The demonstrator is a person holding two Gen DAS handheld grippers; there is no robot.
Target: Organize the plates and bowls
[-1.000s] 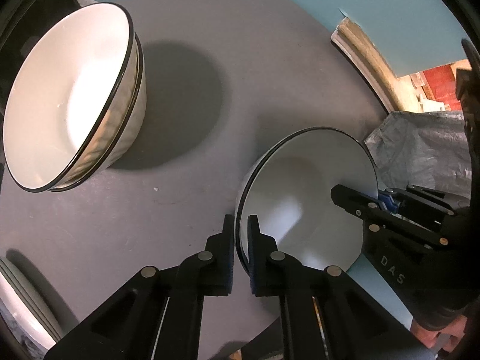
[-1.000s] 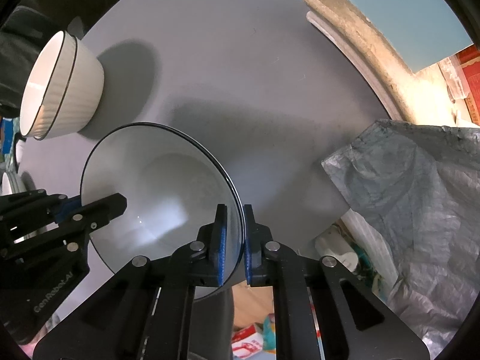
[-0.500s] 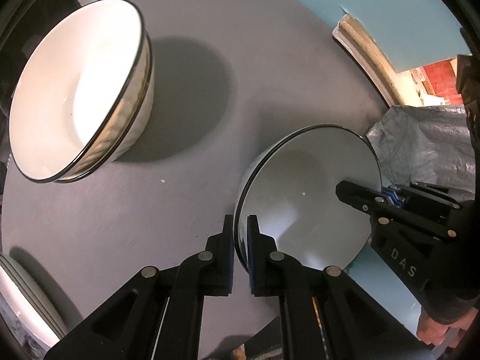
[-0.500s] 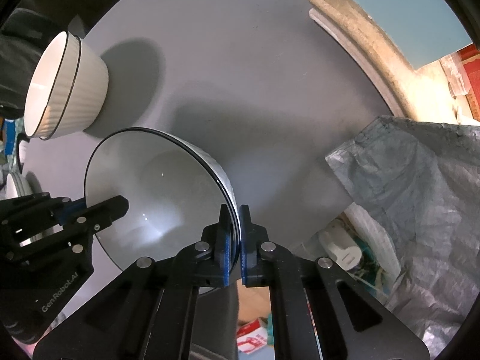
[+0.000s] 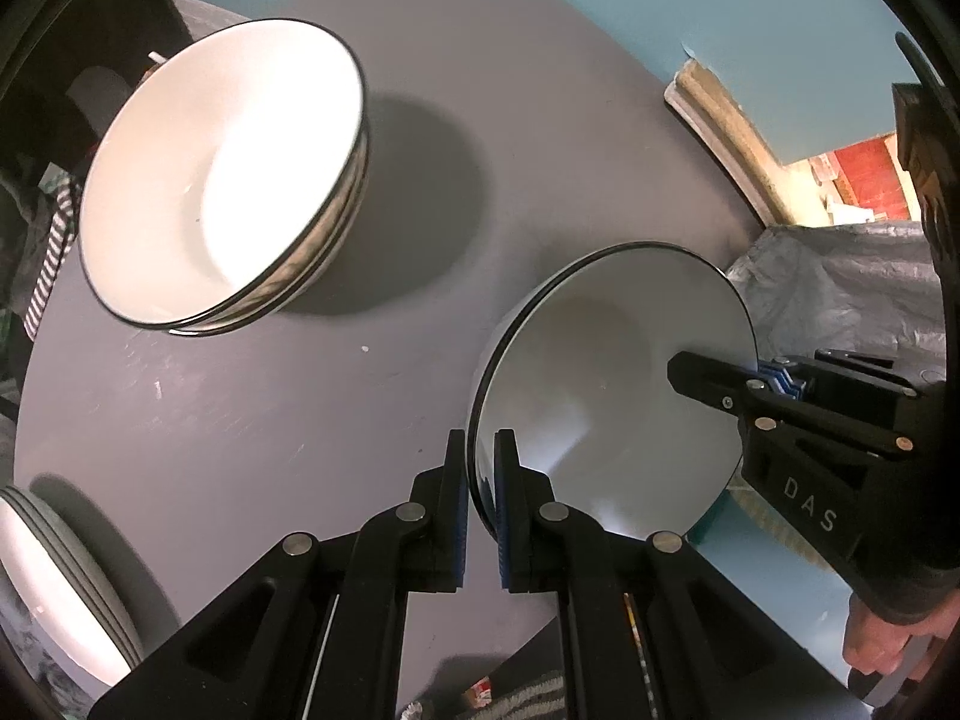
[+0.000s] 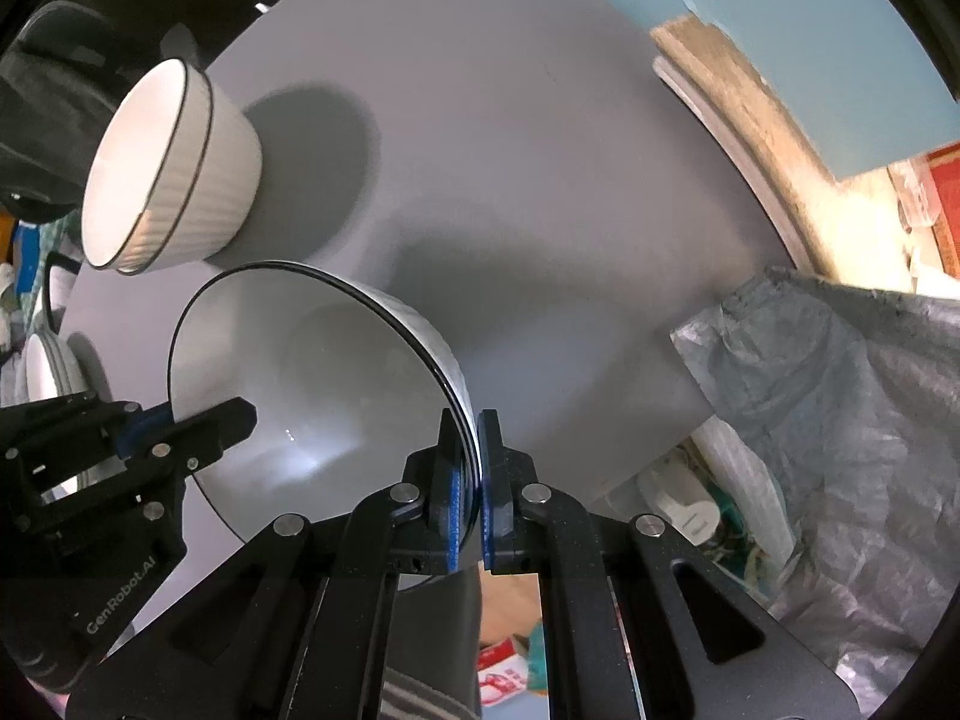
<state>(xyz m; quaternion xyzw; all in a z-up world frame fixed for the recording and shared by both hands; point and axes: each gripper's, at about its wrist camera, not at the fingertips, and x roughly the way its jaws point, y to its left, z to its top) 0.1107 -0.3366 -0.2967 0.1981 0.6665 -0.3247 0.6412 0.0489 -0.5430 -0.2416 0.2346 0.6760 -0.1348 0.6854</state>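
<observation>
Compared with a second ago, the stacked bowls sit nearer the middle of the left wrist view and the held bowl has shifted with both tools; each grip has stayed closed.

Left wrist view: we find the left tool narrow, its pads pinching the near rim of the held bowl, which hangs over the near edge of the grey desk. The right tool clamps the opposite rim. The stacked bowls, two nested by their double rims, stand well apart on the desk. A pile of plates is cut off at the lower left, so we cannot count them.

Right wrist view: the right tool is narrow on the bowl's rim, and the left tool holds the far side. The stacked bowls lie beyond it, and a grey plastic sheet lies off the desk's right edge.

We judge the step in hand to be carrying this bowl to the stack. To do it well, both tools should travel together, keep the bowl level, centre it over the stack, lower it until it nests, and only then release.

The bowl's underside, and whether it clears the desk, is hidden in both views.
</observation>
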